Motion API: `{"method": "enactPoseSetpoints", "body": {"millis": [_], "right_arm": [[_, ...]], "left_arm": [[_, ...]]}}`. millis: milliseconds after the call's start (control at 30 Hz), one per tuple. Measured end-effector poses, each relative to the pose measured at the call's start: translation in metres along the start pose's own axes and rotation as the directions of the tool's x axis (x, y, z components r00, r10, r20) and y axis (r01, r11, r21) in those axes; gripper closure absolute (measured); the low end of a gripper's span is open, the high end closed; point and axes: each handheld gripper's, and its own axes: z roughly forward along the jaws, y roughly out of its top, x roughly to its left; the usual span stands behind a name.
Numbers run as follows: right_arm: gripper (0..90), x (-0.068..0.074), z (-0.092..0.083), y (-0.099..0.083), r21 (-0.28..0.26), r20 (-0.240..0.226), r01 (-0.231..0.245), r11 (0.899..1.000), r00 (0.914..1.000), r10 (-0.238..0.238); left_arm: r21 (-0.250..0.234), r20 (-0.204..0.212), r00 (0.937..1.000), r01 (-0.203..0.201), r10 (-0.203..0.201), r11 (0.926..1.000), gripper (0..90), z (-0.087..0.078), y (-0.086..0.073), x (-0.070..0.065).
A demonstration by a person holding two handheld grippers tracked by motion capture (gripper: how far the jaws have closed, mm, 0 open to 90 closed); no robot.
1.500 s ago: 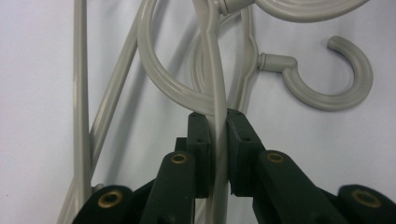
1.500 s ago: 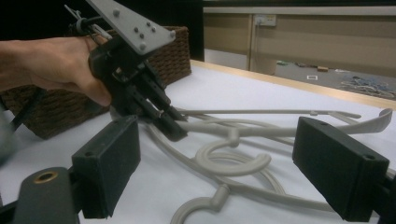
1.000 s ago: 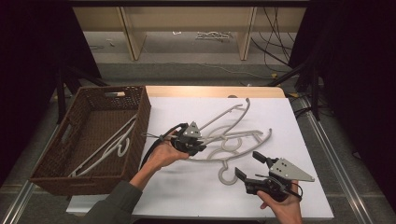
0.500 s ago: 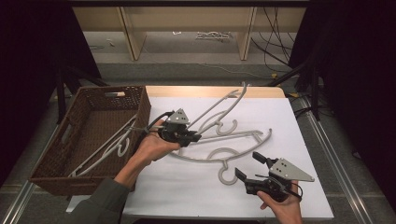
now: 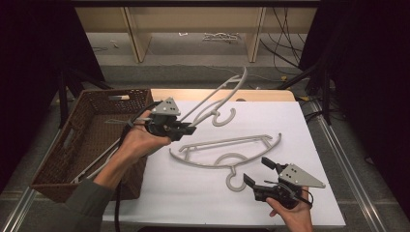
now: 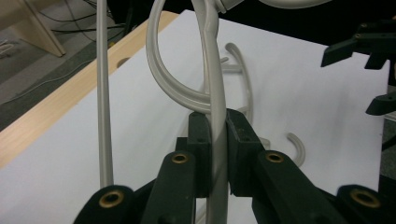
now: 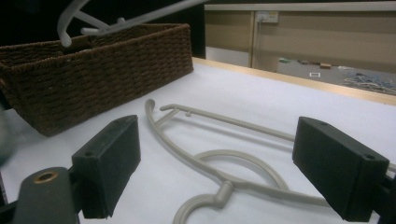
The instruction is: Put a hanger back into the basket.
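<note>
My left gripper point(image 5: 189, 129) is shut on one arm of a beige plastic hanger point(image 5: 218, 94), which is lifted off the table and slants up to the right beside the basket. In the left gripper view the pads point(image 6: 200, 140) pinch the raised hanger's bar point(image 6: 214, 79). A second beige hanger point(image 5: 227, 151) lies flat on the white table sheet point(image 5: 270, 116), hook toward me. My right gripper point(image 5: 258, 173) rests low at the front right, open, pointing at that hook; in the right gripper view the flat hanger point(image 7: 219, 163) lies between and beyond the spread jaws.
A brown wicker basket point(image 5: 72, 145) stands at the left with another pale hanger point(image 5: 99, 162) inside it. Wooden shelf legs and cables sit beyond the table's far edge. The right half of the sheet is bare.
My left hand has risen and drifted left toward the basket, lifting the gripped hanger off the sheet. The right gripper and the flat hanger have stayed put.
</note>
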Motion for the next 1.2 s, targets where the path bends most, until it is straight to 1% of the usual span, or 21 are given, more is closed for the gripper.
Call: {"method": "enactPoseSetpoints", "body": {"millis": [33,67,100,167,200,333,433,500,533,633,667,700,800,833,867,900,1067,1100,1133,1167,1200], "right_arm": [[16.1,0.000,0.000,0.000,0.000,0.000,0.001,1.000,1.0000,-0.001],[16.1,0.000,0.000,0.000,-0.002,0.003,0.004,1.000,1.0000,-0.004],[16.1,0.000,0.000,0.000,-0.013,0.001,-0.001,1.000,1.0000,0.001],[16.2,-0.001,0.000,0.000,-0.001,-0.003,-0.003,1.000,1.0000,0.003],[16.2,-0.001,0.001,-0.001,-0.017,-0.006,-0.013,1.000,0.9999,0.013],[16.2,-0.001,0.002,-0.001,-0.020,-0.006,-0.013,1.000,0.9999,0.012],[16.2,-0.001,0.001,-0.001,-0.005,0.008,-0.002,1.000,1.0000,0.002],[16.1,-0.001,0.001,0.000,-0.002,0.010,0.000,1.000,1.0000,0.000],[16.2,-0.001,0.002,-0.001,-0.001,0.008,-0.001,1.000,1.0000,0.001],[16.1,-0.001,0.002,-0.001,-0.001,-0.001,-0.009,1.000,1.0000,0.009],[16.2,-0.001,0.001,0.000,0.009,0.011,-0.003,1.000,0.9999,0.002],[16.1,-0.002,0.003,-0.001,-0.010,-0.001,-0.011,1.000,0.9999,0.011],[16.1,-0.002,0.003,-0.002,-0.008,-0.003,-0.013,1.000,0.9999,0.013],[16.1,-0.002,0.003,-0.001,-0.007,-0.001,-0.007,1.000,1.0000,0.007],[16.1,-0.002,0.003,-0.001,-0.012,-0.003,-0.012,1.000,0.9999,0.012],[16.1,-0.002,0.004,-0.002,-0.013,-0.002,-0.010,1.000,0.9999,0.010],[16.1,-0.002,0.004,-0.002,-0.009,-0.002,-0.011,1.000,0.9999,0.011],[16.1,-0.002,0.004,-0.002,-0.004,-0.004,-0.013,1.000,0.9999,0.013],[16.1,-0.002,0.004,-0.002,-0.004,-0.003,-0.013,1.000,0.9999,0.013],[16.1,-0.002,0.004,-0.002,-0.006,-0.004,-0.013,1.000,0.9999,0.013],[16.1,-0.002,0.004,-0.002,-0.007,-0.004,-0.013,1.000,0.9999,0.013]], "left_arm": [[-0.001,-0.010,0.9999,0.007,-0.007,1.0000,81.6,-0.003,0.000,0.001],[0.003,-0.019,0.9998,-0.008,0.008,1.0000,81.6,-0.009,0.001,0.005],[-0.011,-0.027,0.9996,0.011,-0.012,0.9999,81.6,-0.013,0.001,0.006],[-0.020,-0.031,0.9995,0.011,-0.012,0.9997,81.6,-0.021,0.001,0.011],[-0.026,-0.042,0.9990,0.014,-0.015,0.9996,81.7,-0.025,0.001,0.012],[-0.036,-0.067,0.9976,0.010,-0.012,0.9993,81.6,-0.041,-0.003,0.019],[-0.022,-0.090,0.9959,0.009,-0.011,0.9997,81.7,-0.051,-0.009,0.023],[-0.039,-0.097,0.9951,0.018,-0.022,0.9991,81.7,-0.054,-0.014,0.025],[-0.026,-0.100,0.9949,0.007,-0.009,0.9996,81.7,-0.057,-0.017,0.027],[-0.028,-0.118,0.9927,0.022,-0.025,0.9994,81.7,-0.064,-0.025,0.032],[-0.022,-0.126,0.9917,0.020,-0.023,0.9996,81.7,-0.068,-0.029,0.034],[-0.021,-0.129,0.9915,0.011,-0.013,0.9997,81.7,-0.070,-0.032,0.037],[-0.033,-0.149,0.9881,0.035,-0.040,0.9988,81.7,-0.077,-0.040,0.040],[-0.023,-0.152,0.9879,0.029,-0.032,0.9993,81.7,-0.080,-0.042,0.042],[-0.028,-0.165,0.9853,0.039,-0.043,0.9988,81.7,-0.083,-0.045,0.044],[-0.026,-0.176,0.9838,0.031,-0.035,0.9992,81.7,-0.086,-0.048,0.046],[-0.036,-0.201,0.9777,0.053,-0.059,0.9980,81.7,-0.100,-0.065,0.054],[-0.020,-0.206,0.9775,0.040,-0.043,0.9990,81.7,-0.104,-0.068,0.057],[-0.032,-0.218,0.9740,0.056,-0.062,0.9979,81.7,-0.106,-0.072,0.058],[-0.037,-0.203,0.9767,0.062,-0.068,0.9974,81.7,-0.108,-0.075,0.060],[-0.024,-0.209,0.9760,0.057,-0.061,0.9981,81.7,-0.112,-0.079,0.062]]}}
